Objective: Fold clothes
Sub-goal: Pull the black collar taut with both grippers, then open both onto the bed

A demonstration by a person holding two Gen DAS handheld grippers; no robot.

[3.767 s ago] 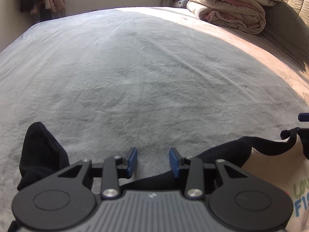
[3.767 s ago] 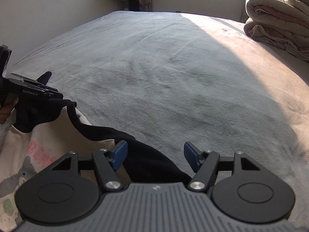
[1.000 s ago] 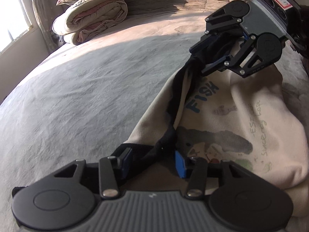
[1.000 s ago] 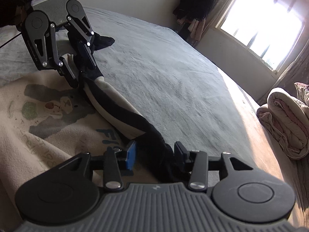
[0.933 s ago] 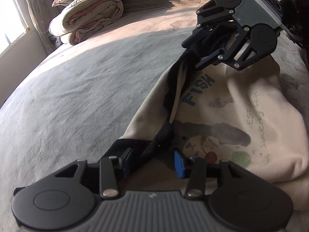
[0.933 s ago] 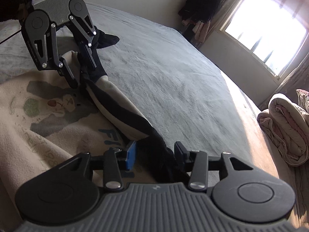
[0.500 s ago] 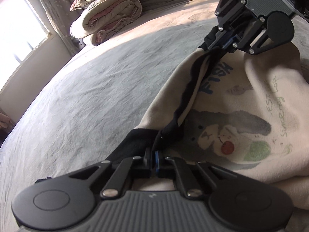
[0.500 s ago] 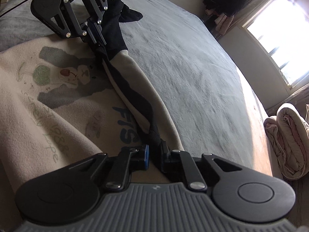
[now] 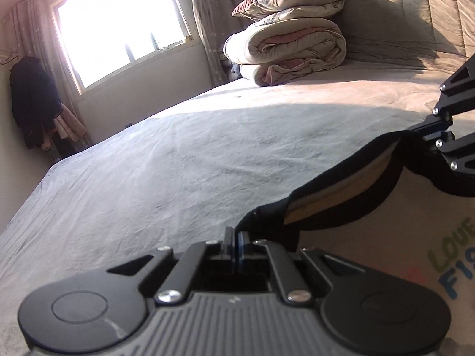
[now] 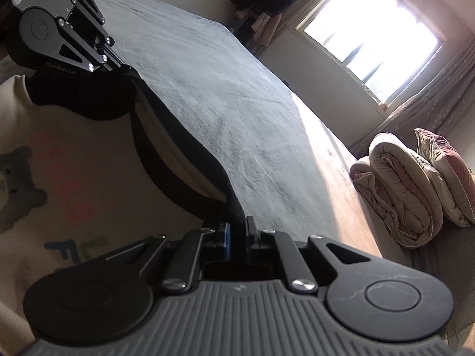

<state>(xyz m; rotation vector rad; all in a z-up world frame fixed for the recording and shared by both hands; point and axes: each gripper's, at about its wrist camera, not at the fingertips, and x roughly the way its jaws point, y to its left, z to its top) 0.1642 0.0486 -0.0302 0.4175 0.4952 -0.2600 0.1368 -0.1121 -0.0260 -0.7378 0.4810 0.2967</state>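
A cream shirt (image 9: 394, 237) with a black collar and printed coloured letters hangs between my two grippers above the grey bed. My left gripper (image 9: 234, 238) is shut on the black collar edge (image 9: 341, 204) at one shoulder. My right gripper (image 10: 237, 231) is shut on the collar edge at the other shoulder. The shirt (image 10: 74, 163) shows a bear print in the right wrist view. The left gripper (image 10: 118, 65) shows at the top left of the right wrist view, and the right gripper (image 9: 427, 132) at the right edge of the left wrist view.
The grey bedspread (image 9: 178, 163) spreads out under the shirt. A folded quilt (image 9: 288, 50) with a pillow on it lies near the headboard. Dark clothes (image 9: 32, 101) hang in the corner by the bright window (image 9: 118, 26).
Both grippers, shut on the collar half a second ago, have lifted the shirt off the bed and turned level, so the collar edge now stretches between them in the air.
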